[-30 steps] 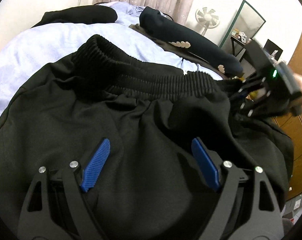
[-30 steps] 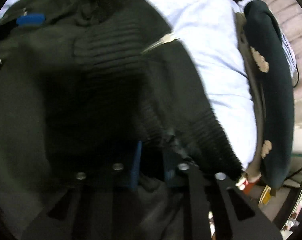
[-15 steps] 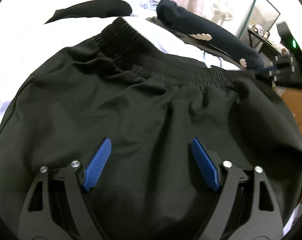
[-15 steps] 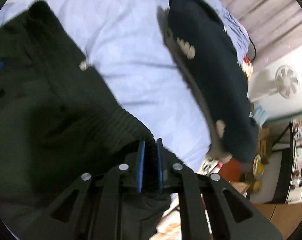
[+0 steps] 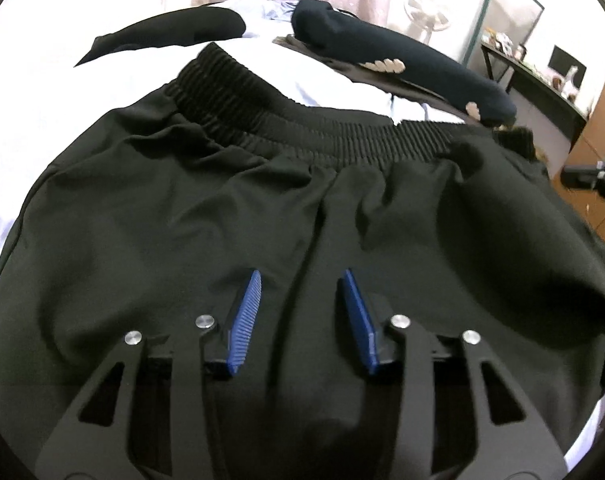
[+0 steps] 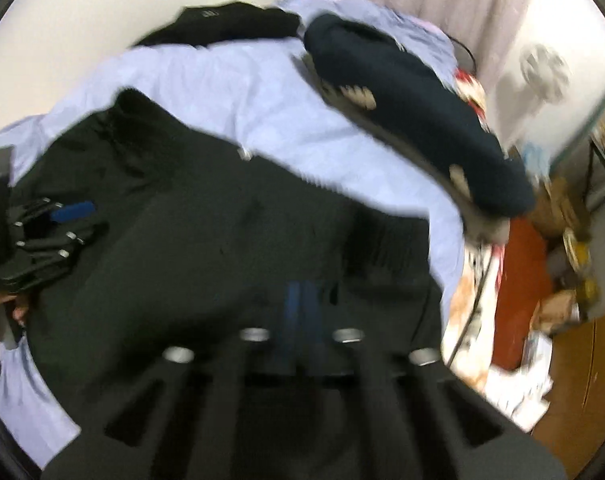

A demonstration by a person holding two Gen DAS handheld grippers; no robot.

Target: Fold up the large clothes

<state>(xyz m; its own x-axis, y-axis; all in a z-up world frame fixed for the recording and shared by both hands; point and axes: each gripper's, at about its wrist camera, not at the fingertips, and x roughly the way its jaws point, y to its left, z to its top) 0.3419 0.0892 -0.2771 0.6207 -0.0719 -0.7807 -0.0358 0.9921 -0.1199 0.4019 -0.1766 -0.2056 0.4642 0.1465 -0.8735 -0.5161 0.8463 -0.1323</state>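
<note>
Black trousers (image 5: 222, 208) with a ribbed elastic waistband (image 5: 286, 120) lie spread on the pale blue bed sheet (image 5: 102, 84). My left gripper (image 5: 300, 280) hovers over the trouser fabric, blue pads partly apart, nothing between them. It also shows in the right wrist view (image 6: 68, 212) at the left. My right gripper (image 6: 300, 300) has its blue pads pressed together over the trousers' (image 6: 222, 248) right edge; the view is blurred, so I cannot tell if cloth is pinched. In the left wrist view it (image 5: 594, 178) sits off the bed's right side.
A dark navy garment (image 5: 402, 68) with cream patches lies along the far right of the bed. Another black garment (image 5: 170, 36) lies at the head. A fan (image 5: 428, 12), mirror (image 5: 514, 24) and dark desk (image 5: 542, 84) stand to the right; wooden floor with clutter (image 6: 542, 260) lies beside the bed.
The right gripper pulled the waistband rightwards and flat, then drew back off the bed's edge. The left gripper's pads have narrowed. The trousers now lie smoother.
</note>
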